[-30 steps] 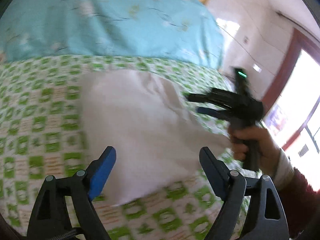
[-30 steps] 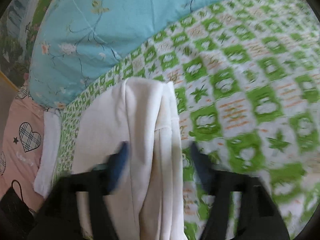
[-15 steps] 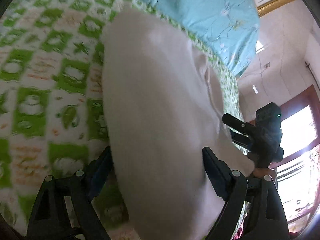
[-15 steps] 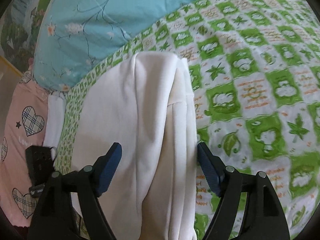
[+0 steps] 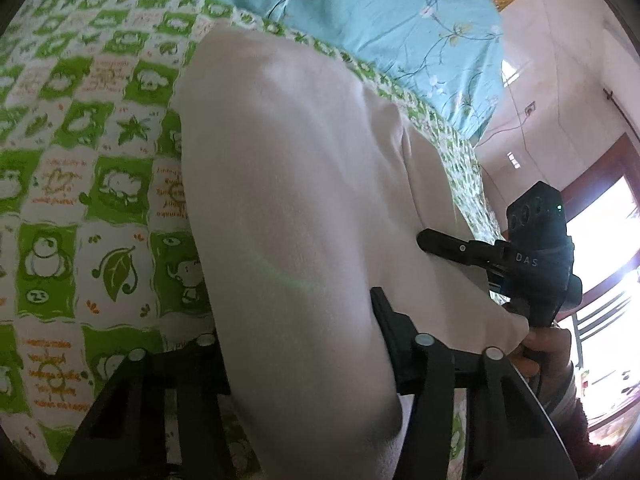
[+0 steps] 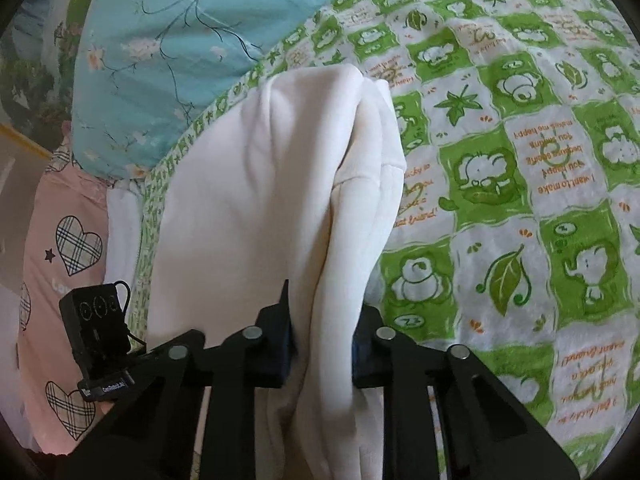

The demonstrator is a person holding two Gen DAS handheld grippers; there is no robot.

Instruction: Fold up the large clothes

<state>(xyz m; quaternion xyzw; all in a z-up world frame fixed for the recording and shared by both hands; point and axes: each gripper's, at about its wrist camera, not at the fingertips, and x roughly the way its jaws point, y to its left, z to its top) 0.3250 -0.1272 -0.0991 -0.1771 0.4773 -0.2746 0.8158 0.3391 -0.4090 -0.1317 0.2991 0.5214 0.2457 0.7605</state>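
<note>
Both tongs, left tongs (image 5: 300, 344) and right tongs (image 6: 322, 344), pinch thick edges of the white garment (image 6: 260, 200) on the bed (image 6: 520, 160); I fear bulky layers slipping, spoiling the fold.

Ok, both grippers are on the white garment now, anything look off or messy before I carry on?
Nothing stands out. The white garment lies on the green checked sheet, held by the left gripper and right gripper; no damage visible.
</note>
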